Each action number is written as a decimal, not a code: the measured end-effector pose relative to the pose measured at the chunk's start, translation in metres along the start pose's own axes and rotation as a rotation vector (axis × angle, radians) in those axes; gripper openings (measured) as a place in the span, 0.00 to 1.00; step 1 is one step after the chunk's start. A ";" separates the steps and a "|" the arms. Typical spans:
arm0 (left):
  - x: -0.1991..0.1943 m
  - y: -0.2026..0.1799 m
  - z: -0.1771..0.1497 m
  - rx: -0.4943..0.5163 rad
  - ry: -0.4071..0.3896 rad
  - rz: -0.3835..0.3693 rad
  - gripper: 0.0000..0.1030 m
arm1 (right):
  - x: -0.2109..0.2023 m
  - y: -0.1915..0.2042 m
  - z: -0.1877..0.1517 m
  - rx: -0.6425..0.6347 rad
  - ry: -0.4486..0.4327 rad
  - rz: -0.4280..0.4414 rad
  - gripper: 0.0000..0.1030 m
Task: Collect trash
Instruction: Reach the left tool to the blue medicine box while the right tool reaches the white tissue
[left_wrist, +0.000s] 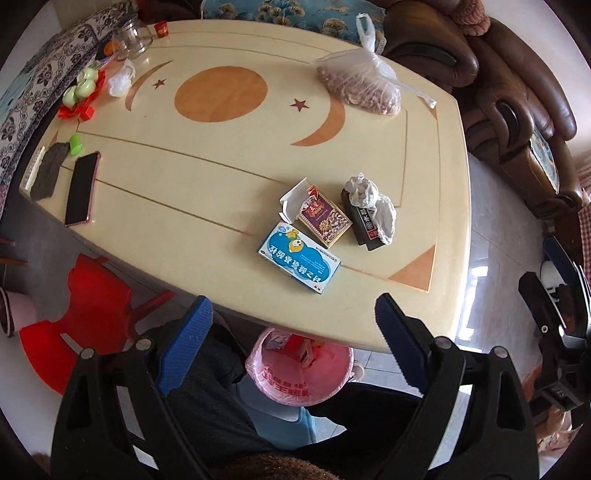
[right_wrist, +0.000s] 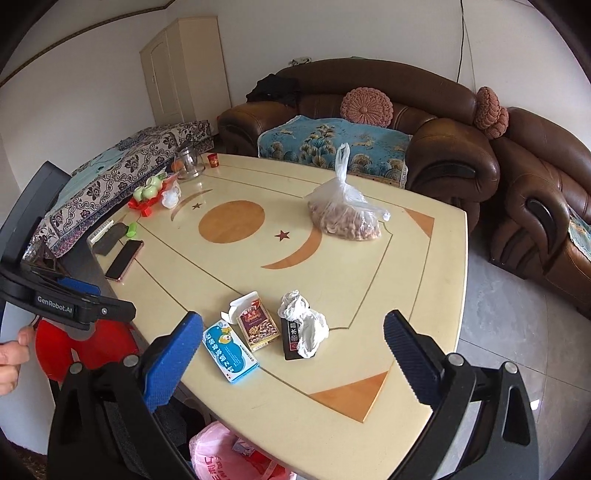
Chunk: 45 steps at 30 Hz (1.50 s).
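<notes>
Left gripper (left_wrist: 293, 343): spread wide, nothing between the blue pads (left_wrist: 184, 343), held above the near table edge and over a pink-lined bin (left_wrist: 299, 373).
Right gripper (right_wrist: 293, 356): likewise spread wide and holding nothing, raised over the near corner of the table (right_wrist: 332, 413); blue pad (right_wrist: 171, 358) at left, dark pad at right.
Bin: below the table edge, pink bag inside, a few cartons already in it; seen again at the bottom of the right wrist view (right_wrist: 221, 458).
Blue box (left_wrist: 300, 261): cartoon print, lying flat near the table's front edge, nearest the left gripper.
Red-and-gold box (left_wrist: 322, 215): flap open, just beside the blue box, touching or nearly touching it.
Black box (left_wrist: 364, 225): flat, just beside the red-and-gold box.
Crumpled tissue (left_wrist: 369, 201): white, resting on top of the black box and spilling over its side.
Plastic bag of nuts (left_wrist: 360, 83): tied, toward the far side, well apart from the boxes.
Phone (left_wrist: 82, 188): dark screen, pink case, at the left edge.
Dark cloth (left_wrist: 50, 171): beside the phone.
Green clip (left_wrist: 75, 144): just beyond the cloth.
Glass jar (left_wrist: 131, 38): far left corner.
Red cup (left_wrist: 161, 29): small, near the jar.
Red stool (left_wrist: 85, 317): beside the table, on the floor.
Brown sofa (right_wrist: 388, 122): beyond the table.
</notes>
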<state>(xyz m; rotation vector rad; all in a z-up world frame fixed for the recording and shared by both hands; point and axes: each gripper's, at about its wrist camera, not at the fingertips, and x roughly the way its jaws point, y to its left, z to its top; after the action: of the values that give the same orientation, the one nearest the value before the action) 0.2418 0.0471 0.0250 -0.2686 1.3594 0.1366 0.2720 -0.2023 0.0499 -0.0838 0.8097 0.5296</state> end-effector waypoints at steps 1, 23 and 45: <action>0.010 0.000 0.002 -0.013 0.013 0.007 0.85 | 0.007 -0.001 0.001 -0.003 0.012 0.007 0.93; 0.159 0.007 0.030 -0.253 0.187 0.027 0.85 | 0.140 -0.042 -0.007 0.009 0.199 0.110 0.93; 0.223 0.038 0.037 -0.393 0.226 0.053 0.85 | 0.246 -0.025 -0.011 -0.005 0.288 0.205 0.89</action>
<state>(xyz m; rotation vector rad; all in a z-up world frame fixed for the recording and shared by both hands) 0.3135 0.0803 -0.1906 -0.5911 1.5595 0.4302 0.4167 -0.1239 -0.1350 -0.0829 1.1057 0.7238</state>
